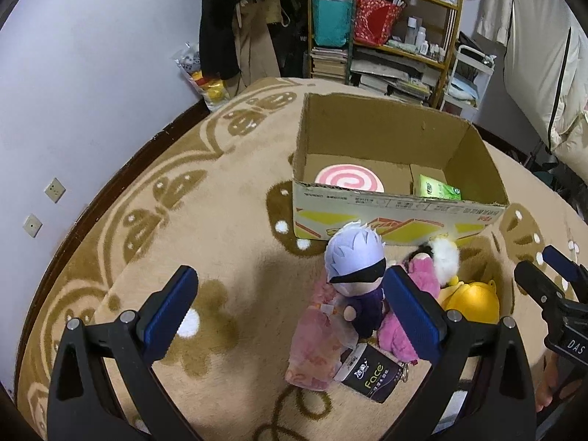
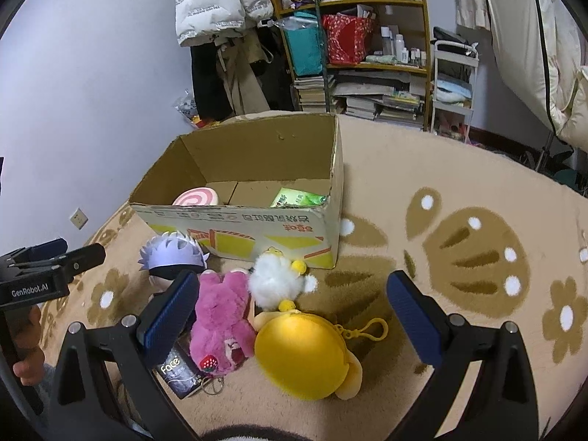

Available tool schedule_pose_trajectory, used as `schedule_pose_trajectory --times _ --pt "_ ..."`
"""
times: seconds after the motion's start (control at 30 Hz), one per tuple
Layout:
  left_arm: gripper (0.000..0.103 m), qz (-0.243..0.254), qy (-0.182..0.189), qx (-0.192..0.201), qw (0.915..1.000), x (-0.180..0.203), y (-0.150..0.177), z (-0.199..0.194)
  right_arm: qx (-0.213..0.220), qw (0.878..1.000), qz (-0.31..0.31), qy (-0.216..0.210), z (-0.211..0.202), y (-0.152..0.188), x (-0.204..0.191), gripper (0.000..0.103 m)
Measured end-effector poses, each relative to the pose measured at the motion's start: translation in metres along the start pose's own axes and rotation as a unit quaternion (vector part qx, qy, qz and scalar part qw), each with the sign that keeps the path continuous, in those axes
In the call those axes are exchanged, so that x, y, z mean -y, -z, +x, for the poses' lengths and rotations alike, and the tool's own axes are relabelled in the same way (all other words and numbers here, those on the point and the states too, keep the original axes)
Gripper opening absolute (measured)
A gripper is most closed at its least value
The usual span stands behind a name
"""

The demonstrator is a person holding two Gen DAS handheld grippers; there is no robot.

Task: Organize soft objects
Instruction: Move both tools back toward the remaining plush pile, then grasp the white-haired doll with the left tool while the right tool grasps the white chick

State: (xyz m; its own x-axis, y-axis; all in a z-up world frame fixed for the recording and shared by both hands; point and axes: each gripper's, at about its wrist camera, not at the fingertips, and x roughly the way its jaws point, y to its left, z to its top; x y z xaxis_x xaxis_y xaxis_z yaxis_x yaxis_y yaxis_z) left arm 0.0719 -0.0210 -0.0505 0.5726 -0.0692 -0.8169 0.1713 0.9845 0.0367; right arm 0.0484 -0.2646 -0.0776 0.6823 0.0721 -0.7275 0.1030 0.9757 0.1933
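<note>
My landmark is the cardboard box (image 2: 257, 183), an open-topped corrugated carton with printed yellow panels on its near wall, standing on a shaggy beige carpet (image 2: 477, 191) patterned with brown shells and flowers. Inside the box lie a flat round pink-and-white swirl cushion (image 2: 196, 197) at its left end and a glossy green tissue pack (image 2: 297, 198) at its right.

Just in front of the box's near wall sits the heap of soft things. A doll with a spiky pale-lilac felt head (image 1: 353, 257), a black blindfold and a dark body stands upright nearest the box's left half. Beside it is a fuzzy pink plush bear (image 2: 222, 319) with a strawberry patch, touching a fluffy white pom-pom toy (image 2: 275, 283) that lies closest to the box wall. Farther from the box, a smooth, round yellow pouch (image 2: 305, 352) with a yellow plastic clip rests against the bear. A crinkly translucent pink bag (image 1: 316, 349) and a dark cylindrical pack marked "Face" (image 1: 371, 371) lie farthest from the box.

My left tongs (image 1: 290, 305) are spread wide, holding nothing; the right blue pad partly covers the bear. My right tongs (image 2: 290, 312) are spread wide too, empty, above the bear and pouch. Behind the box stand a crowded wooden shelf (image 2: 367, 62) and hanging coats (image 2: 220, 3).
</note>
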Motion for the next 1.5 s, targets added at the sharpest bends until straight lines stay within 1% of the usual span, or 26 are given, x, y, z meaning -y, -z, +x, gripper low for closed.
schedule_pose_trajectory --times 0.3,0.4,0.6,1.0,1.23,1.37,1.4,1.43,1.5 --pt "0.100 0.014 0.013 -0.009 0.9998 0.014 -0.005 0.022 -0.021 1.000 0.011 -0.014 0.033 -0.003 0.003 0.103" --pt "0.100 0.023 0.012 -0.013 0.9996 0.020 -0.007 0.032 -0.030 0.999 0.015 -0.020 0.047 -0.003 0.003 0.103" --pt "0.100 0.033 0.010 -0.033 0.9989 0.030 -0.005 0.054 -0.049 0.998 0.018 -0.023 0.070 -0.003 0.003 0.103" --pt "0.100 0.045 0.008 -0.069 0.9966 0.037 -0.002 0.089 -0.083 0.996 0.023 -0.022 0.106 0.003 0.006 0.103" --pt "0.100 0.045 0.016 -0.078 0.9958 0.039 -0.004 0.101 -0.095 0.995 0.021 -0.021 0.121 0.004 0.006 0.103" --pt "0.100 0.051 0.017 -0.080 0.9953 0.042 -0.004 0.105 -0.109 0.994 0.022 -0.022 0.129 0.006 0.006 0.096" --pt "0.100 0.052 0.018 -0.082 0.9951 0.043 -0.004 0.106 -0.112 0.993 0.024 -0.025 0.132 0.007 0.007 0.092" --pt "0.099 0.051 0.020 -0.085 0.9949 0.043 -0.003 0.108 -0.114 0.993 0.027 -0.030 0.132 0.007 0.007 0.091" --pt "0.095 0.046 0.029 -0.096 0.9939 0.043 -0.002 0.111 -0.116 0.992 0.028 -0.038 0.133 0.007 0.007 0.085"
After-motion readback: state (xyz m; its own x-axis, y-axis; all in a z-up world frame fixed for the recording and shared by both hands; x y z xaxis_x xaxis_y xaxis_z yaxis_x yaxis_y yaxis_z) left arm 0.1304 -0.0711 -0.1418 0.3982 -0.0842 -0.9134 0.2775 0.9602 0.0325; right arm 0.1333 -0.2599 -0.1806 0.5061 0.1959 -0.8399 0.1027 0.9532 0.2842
